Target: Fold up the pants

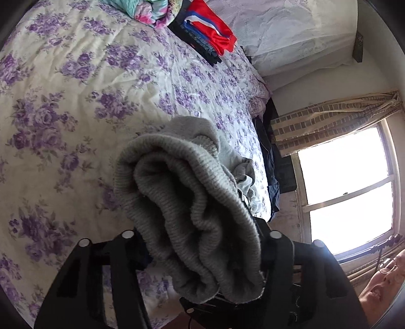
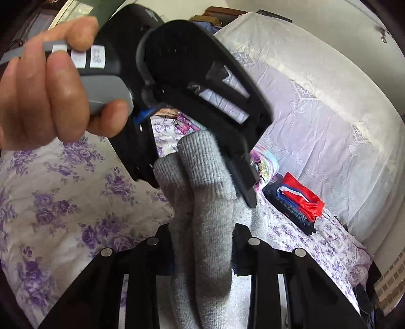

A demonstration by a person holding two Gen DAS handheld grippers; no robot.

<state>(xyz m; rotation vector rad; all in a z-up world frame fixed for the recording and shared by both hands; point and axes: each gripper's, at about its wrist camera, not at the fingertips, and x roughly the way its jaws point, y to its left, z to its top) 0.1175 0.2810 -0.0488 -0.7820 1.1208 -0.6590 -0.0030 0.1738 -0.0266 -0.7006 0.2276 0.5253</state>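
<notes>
Grey knit pants (image 1: pixel 187 177) hang bunched in a thick roll above the floral bed. In the left wrist view my left gripper (image 1: pixel 201 235) is shut on that bunch, and the fabric fills the gap between its fingers. The right wrist view shows a hand (image 2: pixel 45 101) holding the left gripper (image 2: pixel 200 182), which is clamped on the ribbed end of the pants (image 2: pixel 202 278). Just below it, my right gripper (image 2: pixel 203 243) is shut on the same grey fabric. The rest of the pants trails down out of view.
The bed (image 1: pixel 76 101) has a purple-flowered sheet. A stack of folded clothes (image 1: pixel 210 27) with a red piece on top lies at its far end, beside a rolled floral blanket (image 1: pixel 152 12). Dark garments (image 1: pixel 270 157) hang off the bed's edge near a bright window (image 1: pixel 349 189).
</notes>
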